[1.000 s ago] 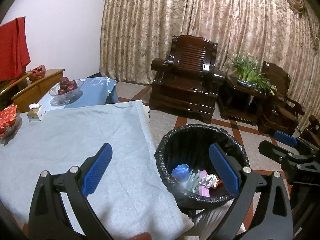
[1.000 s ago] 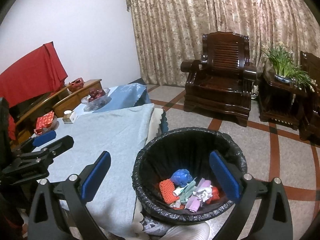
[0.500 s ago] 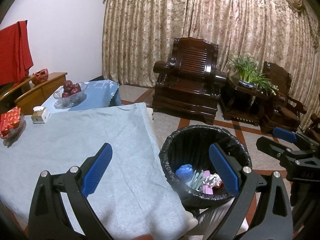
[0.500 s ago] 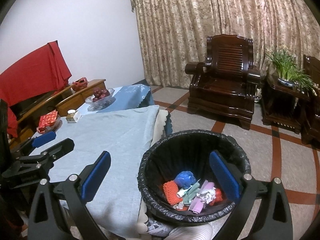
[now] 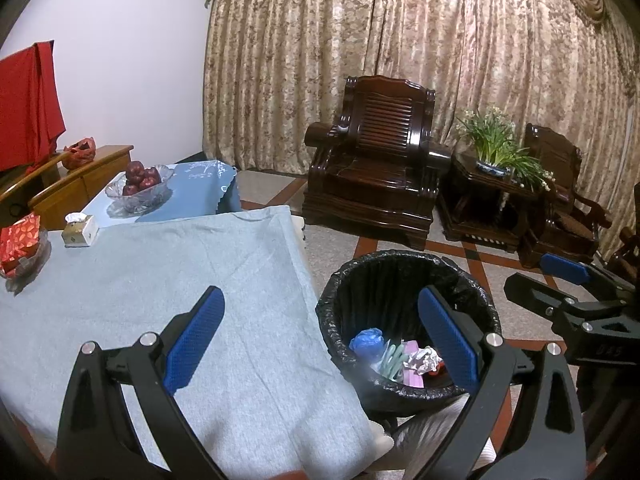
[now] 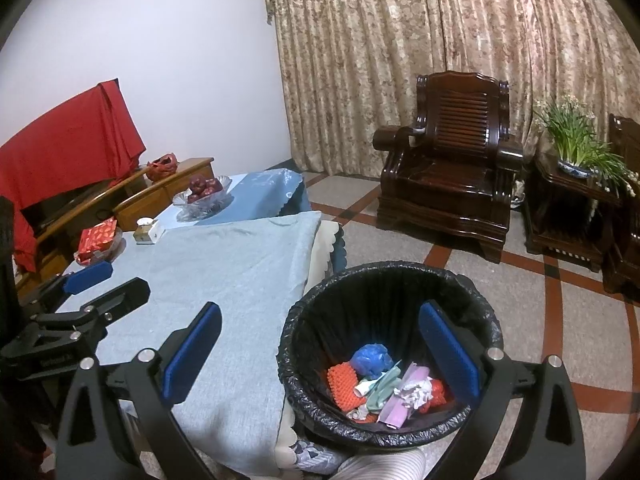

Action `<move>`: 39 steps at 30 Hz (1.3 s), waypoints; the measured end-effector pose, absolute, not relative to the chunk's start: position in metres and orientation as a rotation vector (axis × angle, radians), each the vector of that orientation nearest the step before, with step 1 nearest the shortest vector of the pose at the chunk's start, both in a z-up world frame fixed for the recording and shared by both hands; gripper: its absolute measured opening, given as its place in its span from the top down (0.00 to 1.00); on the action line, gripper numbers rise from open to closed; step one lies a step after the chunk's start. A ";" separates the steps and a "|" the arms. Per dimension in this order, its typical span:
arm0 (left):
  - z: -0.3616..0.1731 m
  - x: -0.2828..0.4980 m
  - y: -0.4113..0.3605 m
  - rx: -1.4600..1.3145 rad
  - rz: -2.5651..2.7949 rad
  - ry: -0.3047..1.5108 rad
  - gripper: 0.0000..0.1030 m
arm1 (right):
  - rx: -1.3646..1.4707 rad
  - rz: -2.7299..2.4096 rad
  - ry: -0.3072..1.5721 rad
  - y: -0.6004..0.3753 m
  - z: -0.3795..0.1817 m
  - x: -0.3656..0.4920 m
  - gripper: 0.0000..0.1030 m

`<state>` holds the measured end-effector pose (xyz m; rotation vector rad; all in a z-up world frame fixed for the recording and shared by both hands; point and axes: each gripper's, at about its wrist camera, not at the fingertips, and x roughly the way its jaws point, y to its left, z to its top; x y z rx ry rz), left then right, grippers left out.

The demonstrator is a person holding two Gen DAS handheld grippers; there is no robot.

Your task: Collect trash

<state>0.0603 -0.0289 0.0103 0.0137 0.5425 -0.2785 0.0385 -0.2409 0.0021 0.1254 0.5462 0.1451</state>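
Two hand-held grippers hang above the scene, each with black plastic arms, silver rivets and flat blue ribbed pads. The left hand-held gripper (image 5: 320, 332) is spread wide and grasps nothing; the right hand-held gripper (image 6: 320, 340) is likewise released and empty. Each is level and faces forward and slightly down, the left one over the edge of the surface (image 5: 140, 280), the right one over the bin (image 6: 390, 352). In the left wrist view the right gripper shows at the far right edge, and in the right wrist view the left gripper shows at the far left, so the two are well apart.

The surface is draped in a soft, pale blue-grey woven cloth with faint creases. The bin is round, lined with a glossy, crinkled black bag, and stands on the tiled floor just beside the surface's corner. The trash (image 6: 388, 388) lies at its bottom: a crumpled blue wad, a bumpy orange piece, a ball of white paper, and flat pink and pale green scraps.

At the far end of the surface sit a cut-glass bowl of dark red fruit (image 5: 140, 184), a small box (image 5: 80, 230) and a red patterned packet (image 5: 20, 236). A carved, polished dark wood armchair (image 5: 376, 160) stands before heavy patterned curtains.

Compared with a second ago, both views have pulled back and risen a little: the bin sits farther right and lower in each, and more of the cloth shows.
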 end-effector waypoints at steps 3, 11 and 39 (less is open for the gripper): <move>0.010 0.060 -0.029 0.011 -0.279 0.544 0.08 | 0.127 0.147 0.545 -0.241 0.001 0.038 0.06; 0.010 0.060 -0.029 0.013 -0.279 0.544 0.08 | 0.124 0.149 0.547 -0.240 0.000 0.039 0.06; 0.010 0.058 -0.029 0.012 -0.279 0.546 0.08 | 0.122 0.150 0.551 -0.239 -0.002 0.040 0.06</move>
